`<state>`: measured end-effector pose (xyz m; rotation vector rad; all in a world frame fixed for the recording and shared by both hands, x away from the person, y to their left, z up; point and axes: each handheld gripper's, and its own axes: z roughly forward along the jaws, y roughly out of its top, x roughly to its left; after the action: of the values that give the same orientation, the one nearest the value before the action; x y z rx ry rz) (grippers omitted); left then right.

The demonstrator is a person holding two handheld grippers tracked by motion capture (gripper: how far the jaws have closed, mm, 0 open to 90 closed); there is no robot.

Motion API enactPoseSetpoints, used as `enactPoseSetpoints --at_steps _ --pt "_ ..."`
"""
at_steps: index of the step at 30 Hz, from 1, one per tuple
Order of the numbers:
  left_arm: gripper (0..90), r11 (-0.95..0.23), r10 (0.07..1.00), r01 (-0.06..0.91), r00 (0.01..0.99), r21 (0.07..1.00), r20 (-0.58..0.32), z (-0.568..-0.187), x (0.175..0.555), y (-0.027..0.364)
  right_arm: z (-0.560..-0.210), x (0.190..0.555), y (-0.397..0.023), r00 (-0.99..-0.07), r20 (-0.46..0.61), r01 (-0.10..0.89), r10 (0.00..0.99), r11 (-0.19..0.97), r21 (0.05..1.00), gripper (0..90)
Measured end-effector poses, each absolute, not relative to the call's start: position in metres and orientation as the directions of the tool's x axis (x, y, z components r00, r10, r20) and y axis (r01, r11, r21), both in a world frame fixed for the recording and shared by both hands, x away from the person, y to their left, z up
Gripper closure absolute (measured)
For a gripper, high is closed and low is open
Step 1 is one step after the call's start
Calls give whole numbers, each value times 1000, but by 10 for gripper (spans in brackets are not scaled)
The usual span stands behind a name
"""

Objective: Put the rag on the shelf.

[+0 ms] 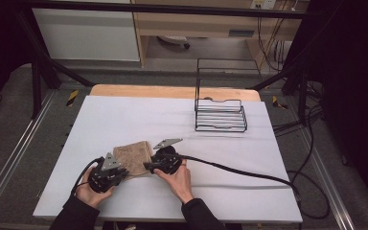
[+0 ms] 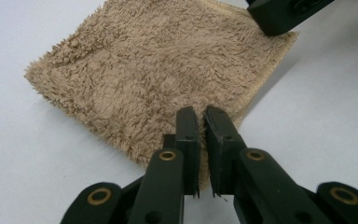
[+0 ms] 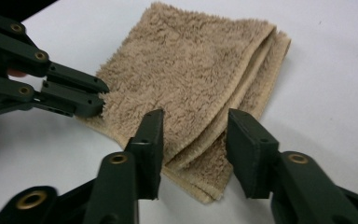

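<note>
A folded tan terry towel (image 1: 133, 155) lies on the white table cover, near the front. My left gripper (image 1: 123, 171) sits at its left front corner. In the left gripper view the jaws of this gripper (image 2: 203, 117) stand almost together, with the towel (image 2: 158, 70) edge pinched between them. My right gripper (image 1: 147, 166) is at the towel's right front corner. Its jaws (image 3: 196, 115) are apart, straddling the towel's (image 3: 191, 70) stacked layers without squeezing them. The left gripper (image 3: 95, 95) also shows clamped on the towel's far edge in the right gripper view.
A black wire rack (image 1: 220, 115) stands at the back right of the table (image 1: 124, 115). The right gripper's thick black cable (image 1: 239, 171) runs across the cover to the right edge. A wooden strip (image 1: 172, 91) borders the far side.
</note>
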<state>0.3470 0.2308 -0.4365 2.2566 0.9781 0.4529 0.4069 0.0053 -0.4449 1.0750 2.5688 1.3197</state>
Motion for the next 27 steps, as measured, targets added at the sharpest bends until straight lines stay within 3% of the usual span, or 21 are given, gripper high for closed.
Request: enactPoseSetpoints --at_steps 2,3,5,6,8,14,16,18,20,24,27 --pt "817 -526 744 528 666 667 59 -437 347 231 -448 406 6 -754 250 564 608 404 720 732" --pt "817 -524 744 529 666 668 56 -437 347 231 -448 406 6 -754 250 564 608 404 720 732" --pt "808 -523 744 528 665 669 56 -437 347 230 -448 405 6 -753 254 567 607 403 718 875" --pt "802 -519 745 530 665 671 51 -436 347 231 -448 405 6 -749 250 567 614 398 721 895" --pt "765 -501 749 532 662 683 34 -435 347 233 -446 405 5 -752 259 568 606 398 720 900" --pt "520 -397 770 523 637 754 -36 -423 345 243 -430 408 -1 -740 230 551 632 372 747 900" --pt "483 -361 784 525 619 771 -54 -422 346 247 -432 410 -1 -735 222 556 641 383 738 900" --pt "390 -343 802 539 594 769 -59 -423 349 254 -442 413 0 -726 186 568 662 424 705 894" --pt "368 -338 808 545 586 768 -61 -423 350 257 -445 413 -1 -729 184 563 659 425 708 885" --pt "297 -305 827 563 556 768 -79 -424 353 266 -441 413 -4 -735 215 556 643 389 735 666" --pt "268 -288 836 568 541 771 -86 -424 355 271 -439 413 -5 -734 211 548 646 379 746 598"
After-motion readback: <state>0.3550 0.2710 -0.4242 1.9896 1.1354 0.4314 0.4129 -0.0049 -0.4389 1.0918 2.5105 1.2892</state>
